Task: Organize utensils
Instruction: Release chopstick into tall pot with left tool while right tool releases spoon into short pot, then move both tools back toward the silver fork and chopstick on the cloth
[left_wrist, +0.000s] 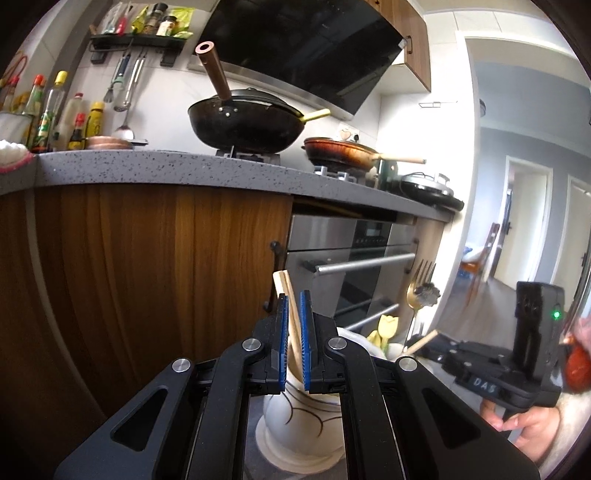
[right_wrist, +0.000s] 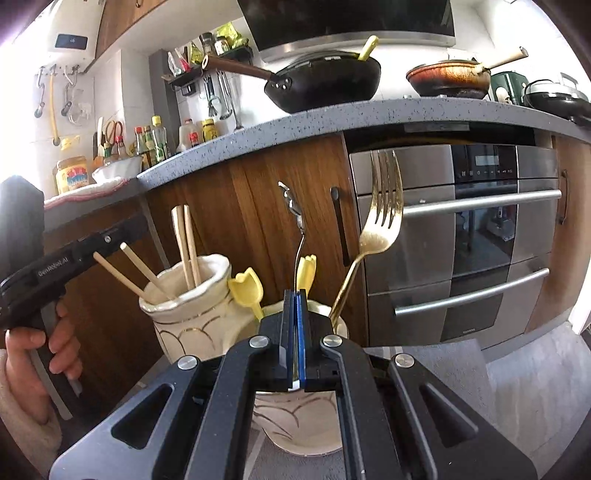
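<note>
Two cream ceramic holders with gold lines stand low in front of the cabinets. My left gripper (left_wrist: 294, 295) is over the left holder (left_wrist: 299, 417), its blue pads either side of a pair of wooden chopsticks (left_wrist: 290, 299) with a small gap, so open. In the right wrist view that holder (right_wrist: 184, 314) holds several chopsticks (right_wrist: 186, 243). My right gripper (right_wrist: 295, 295) is shut on the thin handle of a silver spoon (right_wrist: 295, 214) over the right holder (right_wrist: 295, 417), which also holds a gold fork (right_wrist: 376, 221) and yellow tulip-shaped utensils (right_wrist: 247, 291).
A wooden cabinet door (left_wrist: 147, 266) and a steel oven (right_wrist: 461, 240) with bar handles stand just behind the holders. The grey counter (left_wrist: 184, 170) above carries a black wok (left_wrist: 247, 125), a brown pan (left_wrist: 343, 151) and bottles. The other hand-held gripper (left_wrist: 517, 350) is at the right.
</note>
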